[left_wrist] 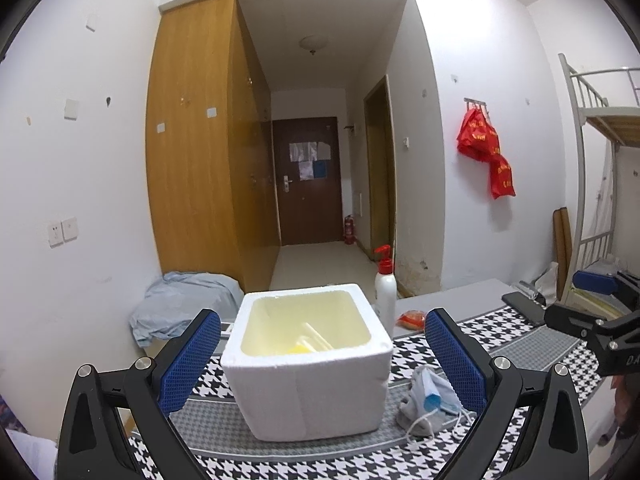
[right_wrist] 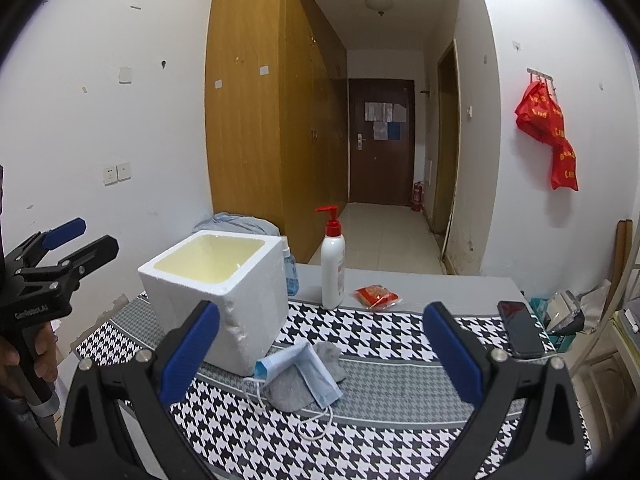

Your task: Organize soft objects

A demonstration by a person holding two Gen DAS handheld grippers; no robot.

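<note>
a white foam box (right_wrist: 224, 300) stands open on a houndstooth tablecloth (right_wrist: 380, 336). just beside it lie a blue face mask (right_wrist: 300, 372) and a grey cloth (right_wrist: 316, 380), touching, still outside the box. something yellow (left_wrist: 300, 347) already sits inside. the left gripper (left_wrist: 320, 364) and right gripper (right_wrist: 320, 352) hover spread wide, grasping nothing. sorting seems partly done.

Black body of the left gripper (right_wrist: 82, 240), off to the left of the right gripper's jaws: white lettering, roughly "GenRobot.AI", small and blurred.
Black body of the right gripper (left_wrist: 560, 300), right of the left gripper's jaws: white letters "DA", cut off.
Red plastic bags on the wall hook (right_wrist: 550, 134), far beyond the jaws: yellow print, unreadable.
</note>
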